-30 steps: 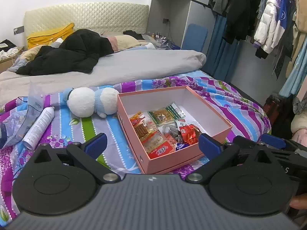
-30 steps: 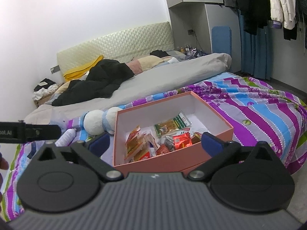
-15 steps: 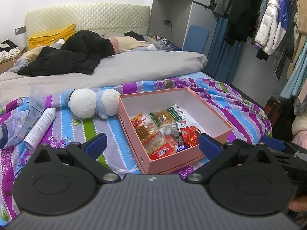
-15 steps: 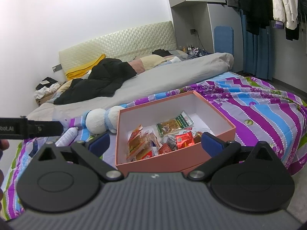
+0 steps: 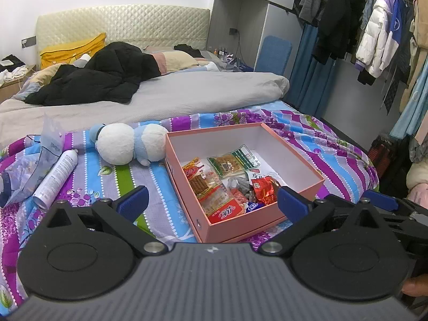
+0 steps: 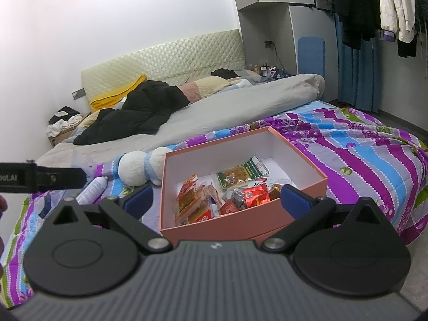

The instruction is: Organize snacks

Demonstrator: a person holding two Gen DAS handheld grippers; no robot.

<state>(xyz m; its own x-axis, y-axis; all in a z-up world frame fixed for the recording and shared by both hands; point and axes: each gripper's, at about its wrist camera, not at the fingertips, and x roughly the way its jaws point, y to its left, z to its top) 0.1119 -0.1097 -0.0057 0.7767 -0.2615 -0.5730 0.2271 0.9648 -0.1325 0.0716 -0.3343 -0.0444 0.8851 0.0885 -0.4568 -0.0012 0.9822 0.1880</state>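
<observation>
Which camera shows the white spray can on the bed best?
The left wrist view: the spray can lies in full view on the striped sheet. In the right wrist view, the spray can is partly hidden behind the right gripper's finger.

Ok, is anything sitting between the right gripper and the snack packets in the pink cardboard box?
Only the box's own near wall. The open right gripper is outside the pink cardboard box, whose near wall stands between it and the snack packets. The box has no lid on, so coming in from above looks clear.
</observation>
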